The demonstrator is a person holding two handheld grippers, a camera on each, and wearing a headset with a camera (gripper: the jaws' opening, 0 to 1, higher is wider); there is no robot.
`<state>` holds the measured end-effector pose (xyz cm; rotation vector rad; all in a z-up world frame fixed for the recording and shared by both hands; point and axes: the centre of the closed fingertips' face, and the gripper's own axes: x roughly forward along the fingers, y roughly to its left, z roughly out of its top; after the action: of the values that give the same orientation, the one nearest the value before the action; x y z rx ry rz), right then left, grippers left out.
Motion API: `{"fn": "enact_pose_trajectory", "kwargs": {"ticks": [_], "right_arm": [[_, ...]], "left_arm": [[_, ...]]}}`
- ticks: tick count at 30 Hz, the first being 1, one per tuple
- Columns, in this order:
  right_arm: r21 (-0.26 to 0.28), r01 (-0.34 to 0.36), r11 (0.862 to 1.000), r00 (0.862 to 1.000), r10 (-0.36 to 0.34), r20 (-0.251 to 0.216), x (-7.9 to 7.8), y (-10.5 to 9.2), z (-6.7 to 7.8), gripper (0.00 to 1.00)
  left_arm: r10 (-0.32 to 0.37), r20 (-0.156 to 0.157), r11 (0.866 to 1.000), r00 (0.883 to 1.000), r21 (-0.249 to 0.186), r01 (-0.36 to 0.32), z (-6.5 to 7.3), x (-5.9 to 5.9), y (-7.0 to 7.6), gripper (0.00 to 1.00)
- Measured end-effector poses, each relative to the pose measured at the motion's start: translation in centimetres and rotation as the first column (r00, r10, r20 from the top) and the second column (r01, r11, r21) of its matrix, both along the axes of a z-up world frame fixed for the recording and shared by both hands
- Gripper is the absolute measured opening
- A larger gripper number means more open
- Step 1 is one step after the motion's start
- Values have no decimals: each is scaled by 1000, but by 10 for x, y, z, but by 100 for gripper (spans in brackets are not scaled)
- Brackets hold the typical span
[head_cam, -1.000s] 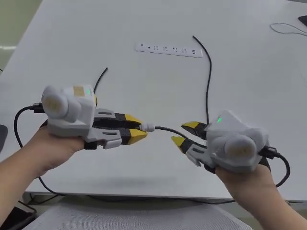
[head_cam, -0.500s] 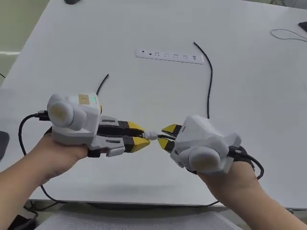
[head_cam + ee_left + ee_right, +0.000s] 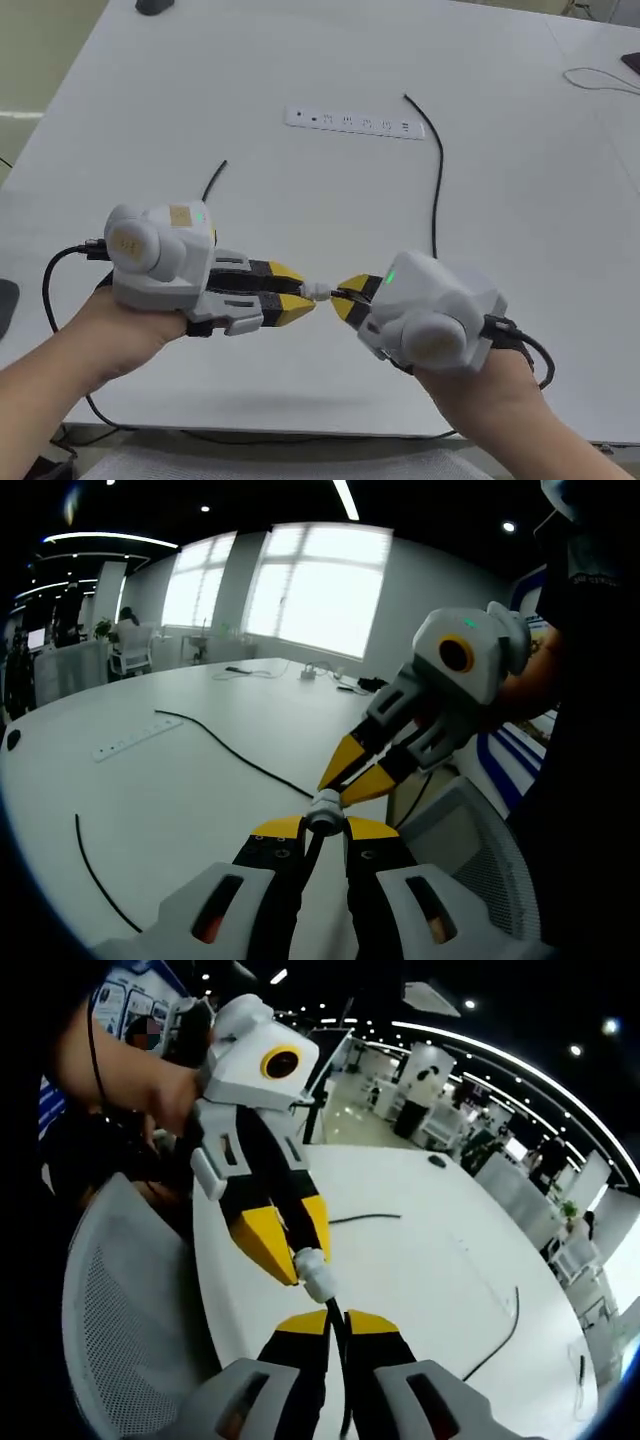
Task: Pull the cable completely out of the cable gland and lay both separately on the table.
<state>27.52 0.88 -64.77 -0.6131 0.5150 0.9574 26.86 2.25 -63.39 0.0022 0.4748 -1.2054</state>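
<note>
On the white table [image 3: 150,120] lie power strip [image 3: 355,122] and black cable [image 3: 438,180]; windows [image 3: 310,590] beyond.

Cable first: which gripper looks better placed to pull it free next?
Probably the right gripper: its jaws are shut on the black cable right beside the white cable gland, which the left gripper clamps and can hold steady.

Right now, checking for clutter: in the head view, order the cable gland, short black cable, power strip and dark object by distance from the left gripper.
1. cable gland, in the left gripper's fingers.
2. short black cable, behind it, left.
3. power strip, mid-table.
4. dark object, far edge.
</note>
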Motion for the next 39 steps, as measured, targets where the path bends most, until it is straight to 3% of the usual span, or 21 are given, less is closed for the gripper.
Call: {"fn": "enact_pose_trajectory", "kwargs": {"ticks": [10, 24, 36, 39], "right_arm": [[38, 45, 998, 997, -42, -64, -2, -3, -6, 0], [58, 111, 992, 990, -105, -99, 2, -14, -10, 0], [69, 227, 972, 964, -214, -158, 13, -39, -28, 0], [77, 274, 959, 948, -255, -190, 15, -47, -35, 0]], "left_arm": [[-9, 6, 1000, 1000, 10, 9, -3, -2, -1, 15], [9, 7, 1000, 1000, -3, -9, -2, 0, 0, 15], [18, 8, 1000, 1000, -12, -18, 1, 3, 2, 15], [21, 12, 1000, 1000, -15, -20, 2, 4, 2, 15]]}}
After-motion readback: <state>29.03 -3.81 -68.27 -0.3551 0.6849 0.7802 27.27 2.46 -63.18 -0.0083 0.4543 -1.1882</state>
